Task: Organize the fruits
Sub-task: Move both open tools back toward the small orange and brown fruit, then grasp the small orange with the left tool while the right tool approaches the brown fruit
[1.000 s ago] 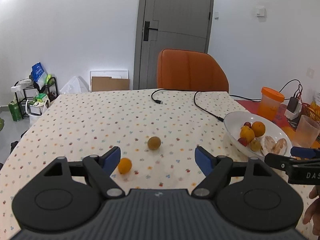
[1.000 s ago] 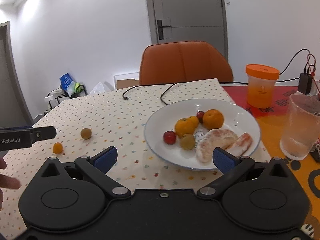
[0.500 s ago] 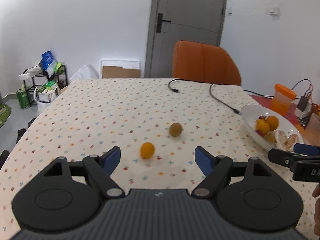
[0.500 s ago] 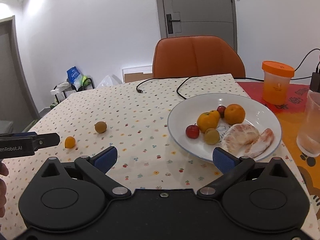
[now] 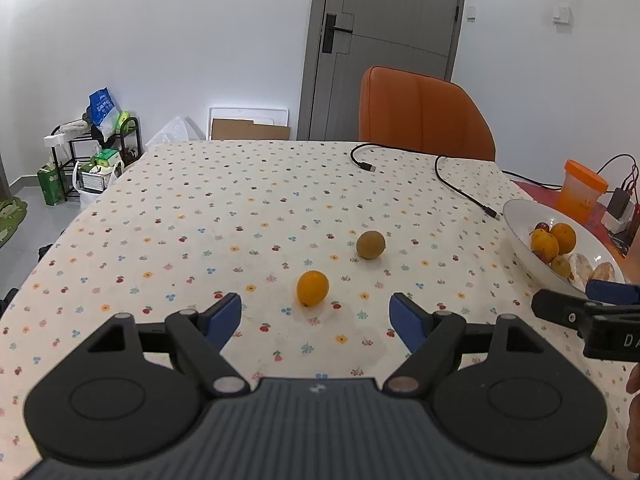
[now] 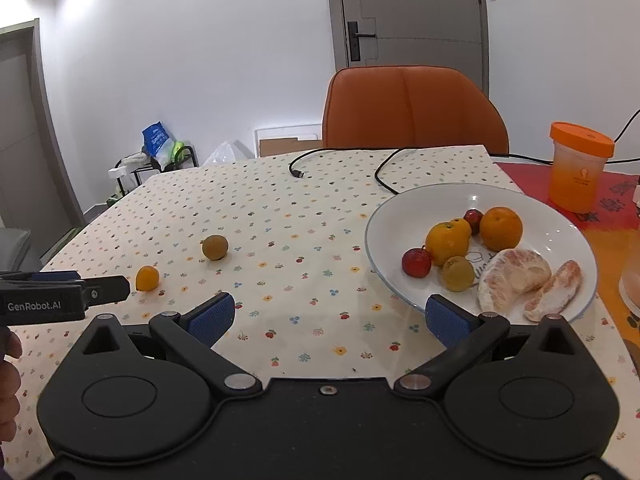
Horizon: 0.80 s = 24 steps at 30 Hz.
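Observation:
A small orange fruit [image 5: 312,288] and a brown-green round fruit [image 5: 371,244] lie loose on the flowered tablecloth. My left gripper [image 5: 316,318] is open and empty, with the orange fruit just ahead between its fingers. A white plate [image 6: 384,216] holds oranges, small red fruits, a brown-green fruit and peeled pomelo pieces. My right gripper [image 6: 328,316] is open and empty, near the plate's front left rim. The loose orange fruit [image 6: 147,278] and brown-green fruit [image 6: 215,247] lie to its left, beside the left gripper's finger [image 6: 100,289].
An orange chair [image 5: 424,116] stands at the table's far side. A black cable [image 5: 460,188] lies across the far tablecloth. An orange-lidded jar [image 6: 580,168] and a clear cup [image 6: 632,272] stand right of the plate on a red-orange mat.
My left gripper has swung left, so the orange fruit now sits centred between its fingers. My right gripper has shifted left, putting the plate further right in its view.

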{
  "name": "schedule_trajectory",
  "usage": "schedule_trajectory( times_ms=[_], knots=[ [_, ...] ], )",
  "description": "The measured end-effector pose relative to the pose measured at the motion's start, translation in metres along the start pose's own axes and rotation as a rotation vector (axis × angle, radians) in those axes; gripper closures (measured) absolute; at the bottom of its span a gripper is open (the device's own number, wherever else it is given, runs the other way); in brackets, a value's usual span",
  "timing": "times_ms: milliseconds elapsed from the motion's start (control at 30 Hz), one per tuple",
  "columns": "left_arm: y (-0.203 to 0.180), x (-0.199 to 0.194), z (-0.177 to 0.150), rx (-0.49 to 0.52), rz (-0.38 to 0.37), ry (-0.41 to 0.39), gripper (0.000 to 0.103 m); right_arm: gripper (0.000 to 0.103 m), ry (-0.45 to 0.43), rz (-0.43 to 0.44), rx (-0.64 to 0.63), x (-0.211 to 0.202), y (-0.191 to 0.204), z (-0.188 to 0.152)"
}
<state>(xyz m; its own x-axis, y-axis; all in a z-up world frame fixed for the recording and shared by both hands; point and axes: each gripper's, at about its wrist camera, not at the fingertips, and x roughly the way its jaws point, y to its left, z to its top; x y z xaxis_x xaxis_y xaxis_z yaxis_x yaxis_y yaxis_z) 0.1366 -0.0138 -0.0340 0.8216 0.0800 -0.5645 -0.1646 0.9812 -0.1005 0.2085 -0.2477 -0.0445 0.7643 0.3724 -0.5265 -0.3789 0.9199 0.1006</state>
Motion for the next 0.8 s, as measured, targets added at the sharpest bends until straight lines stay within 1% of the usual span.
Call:
schedule_trajectory(
  times_ms=[133,267,333,467,533,567,600,633,700,733,800],
  knots=[
    [0.004,0.006,0.000,-0.019,-0.011,0.001,0.026,0.000,0.002,0.009,-0.010,0.006,0.004,0.002],
    [0.006,0.013,0.001,-0.029,-0.004,-0.004,0.029,0.000,0.002,0.029,-0.011,0.010,0.009,0.006],
    [0.007,0.018,0.002,-0.028,-0.003,-0.002,0.034,0.000,0.004,0.046,-0.009,0.013,0.011,0.007],
    [0.008,0.029,0.004,-0.022,0.009,0.015,0.042,0.000,0.007,0.052,-0.027,0.021,0.016,0.009],
    [0.009,0.035,0.005,-0.032,0.012,0.024,0.050,0.000,0.012,0.059,-0.026,0.025,0.016,0.010],
    [0.009,0.038,0.005,-0.040,0.009,0.028,0.051,0.000,0.014,0.060,-0.026,0.027,0.016,0.010],
    [0.010,0.040,0.006,-0.043,0.009,0.030,0.054,0.000,0.015,0.061,-0.025,0.029,0.016,0.010],
    [0.010,0.043,0.006,-0.044,0.013,0.036,0.060,0.000,0.017,0.063,-0.023,0.031,0.016,0.011],
    [0.011,0.048,0.006,-0.052,0.007,0.055,0.068,0.000,0.022,0.068,-0.018,0.034,0.017,0.012],
    [0.012,0.048,0.006,-0.055,0.002,0.047,0.075,0.000,0.024,0.070,-0.018,0.036,0.017,0.012],
    [0.013,0.050,0.008,-0.054,-0.011,0.054,0.082,0.000,0.026,0.073,-0.022,0.039,0.018,0.014]
  ],
)
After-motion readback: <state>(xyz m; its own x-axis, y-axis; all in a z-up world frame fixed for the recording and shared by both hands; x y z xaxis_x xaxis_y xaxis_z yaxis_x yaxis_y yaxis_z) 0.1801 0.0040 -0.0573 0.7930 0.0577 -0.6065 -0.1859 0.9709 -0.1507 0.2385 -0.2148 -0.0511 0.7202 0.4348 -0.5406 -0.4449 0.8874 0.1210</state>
